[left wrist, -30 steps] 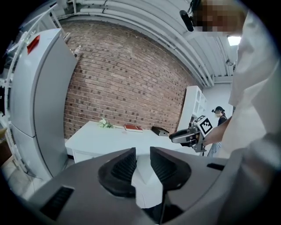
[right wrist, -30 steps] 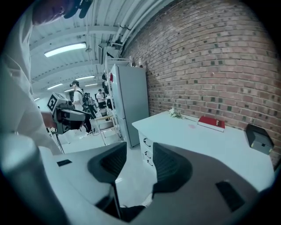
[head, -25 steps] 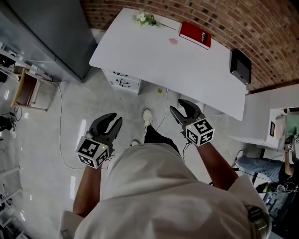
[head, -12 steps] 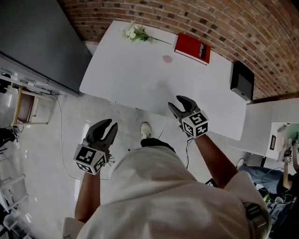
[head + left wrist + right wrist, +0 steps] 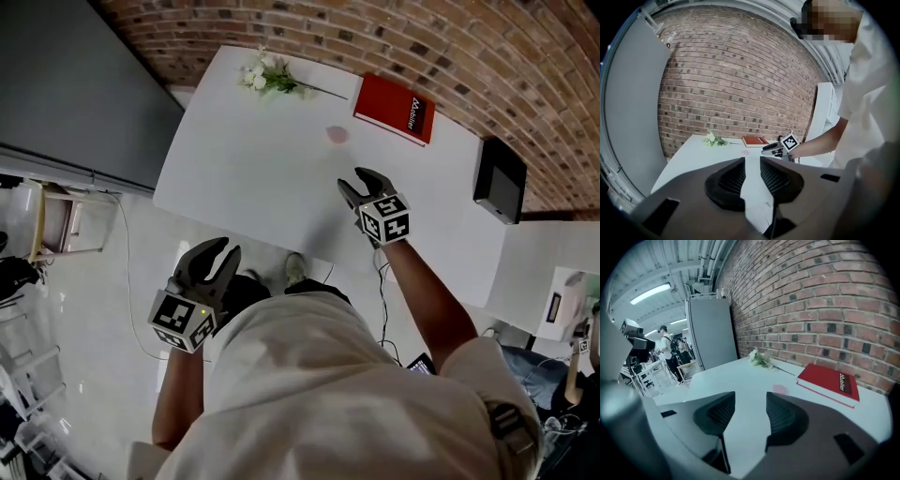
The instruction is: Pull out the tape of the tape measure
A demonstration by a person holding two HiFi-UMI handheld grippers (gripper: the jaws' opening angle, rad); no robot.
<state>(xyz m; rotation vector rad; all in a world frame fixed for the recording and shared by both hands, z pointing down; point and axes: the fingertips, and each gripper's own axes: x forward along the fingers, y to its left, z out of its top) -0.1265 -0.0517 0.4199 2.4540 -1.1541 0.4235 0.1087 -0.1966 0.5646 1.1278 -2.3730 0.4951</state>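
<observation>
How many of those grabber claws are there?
2. The left gripper is by the near edge of the white table, jaws open. The right gripper is above the table, also open. None seem hidden.

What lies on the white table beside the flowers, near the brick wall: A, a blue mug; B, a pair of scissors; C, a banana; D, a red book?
D: a red book lies flat on the table, just right of the flowers.

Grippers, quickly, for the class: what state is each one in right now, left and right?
Left gripper: open, nothing between its jaws.
Right gripper: open, nothing between its jaws.
</observation>
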